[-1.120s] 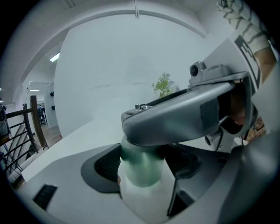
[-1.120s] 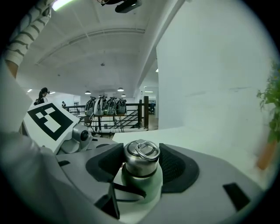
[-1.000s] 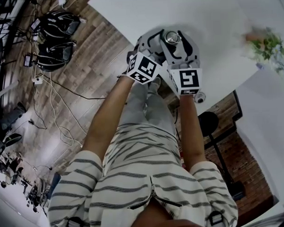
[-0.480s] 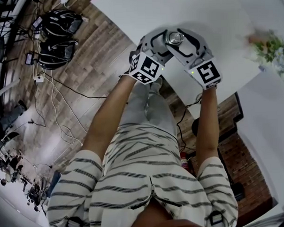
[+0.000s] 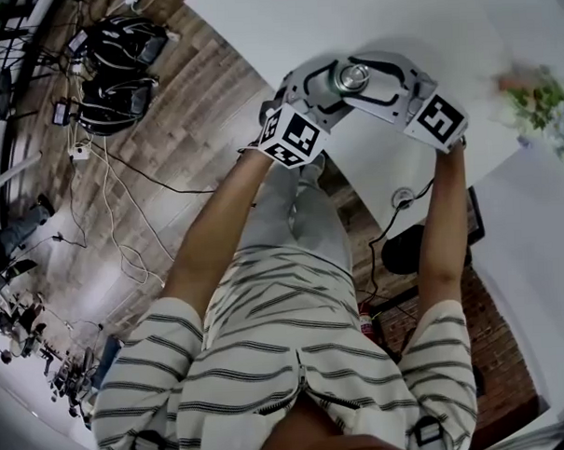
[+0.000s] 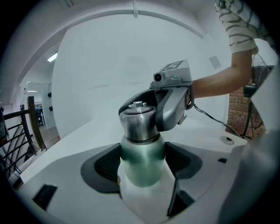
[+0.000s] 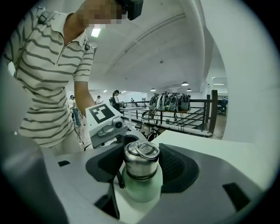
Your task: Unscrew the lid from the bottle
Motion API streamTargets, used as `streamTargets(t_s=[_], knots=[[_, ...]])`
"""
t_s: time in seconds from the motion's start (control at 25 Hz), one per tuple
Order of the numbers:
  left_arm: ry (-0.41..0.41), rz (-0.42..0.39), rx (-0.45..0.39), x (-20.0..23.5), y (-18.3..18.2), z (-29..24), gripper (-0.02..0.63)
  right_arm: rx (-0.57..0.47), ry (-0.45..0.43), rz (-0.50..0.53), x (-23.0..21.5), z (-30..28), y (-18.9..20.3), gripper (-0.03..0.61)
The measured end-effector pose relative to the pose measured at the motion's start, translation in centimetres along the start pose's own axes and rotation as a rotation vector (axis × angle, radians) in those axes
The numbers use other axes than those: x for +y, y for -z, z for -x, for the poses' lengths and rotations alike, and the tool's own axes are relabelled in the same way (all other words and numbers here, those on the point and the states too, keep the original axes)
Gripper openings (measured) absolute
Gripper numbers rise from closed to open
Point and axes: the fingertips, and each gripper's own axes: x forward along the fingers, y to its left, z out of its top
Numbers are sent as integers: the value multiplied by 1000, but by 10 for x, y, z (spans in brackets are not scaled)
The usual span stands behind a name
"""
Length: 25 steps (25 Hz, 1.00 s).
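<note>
left gripper (image 5: pixel 306 90): fingers (image 6: pixel 103 165) clamp the bottle (image 6: pixel 141 164) body, bracing it.
right gripper (image 5: pixel 380 80): fingers pinch the lid (image 7: pixel 141 161), ready to twist.

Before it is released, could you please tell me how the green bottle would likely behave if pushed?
The bottle looks rigid and its rounded body smooth, so it may slip in a light grip. Standing upright with a metal lid on top, it would probably tip if pushed high up, then roll across the table.
</note>
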Motion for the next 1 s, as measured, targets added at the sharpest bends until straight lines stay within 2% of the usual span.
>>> streamTargets(t_s=[0.12, 0.24, 0.28, 0.32, 0.36, 0.48, 0.6, 0.68, 0.88, 1.0], knots=[[-3, -1, 1, 2, 0, 2, 314, 23, 0, 7, 0, -2, 0, 262], [-2, 0, 3, 0, 0, 1, 314, 10, 39, -38, -2, -1, 0, 267], [-2, 0, 3, 0, 0, 1, 314, -2, 60, -57, -4, 0, -1, 282], [-3, 0, 3, 1, 0, 1, 316, -18, 89, -69, -6, 2, -4, 344], [-4, -1, 3, 1, 0, 1, 314, -37, 127, -77, -8, 4, -8, 374], [-8, -1, 4, 1, 0, 0, 314, -99, 305, -121, -16, 15, -16, 373], [-10, 0, 5, 0, 1, -1, 316, -111, 506, -239, -17, 22, -8, 354], [-13, 1, 4, 0, 0, 0, 316, -113, 607, -318, -14, 18, -2, 355], [-18, 2, 5, 0, 1, 0, 316, -95, 798, -418, -9, 8, 13, 342], [-18, 1, 6, 0, 1, 0, 316, -91, 867, -418, -9, 7, 14, 294]])
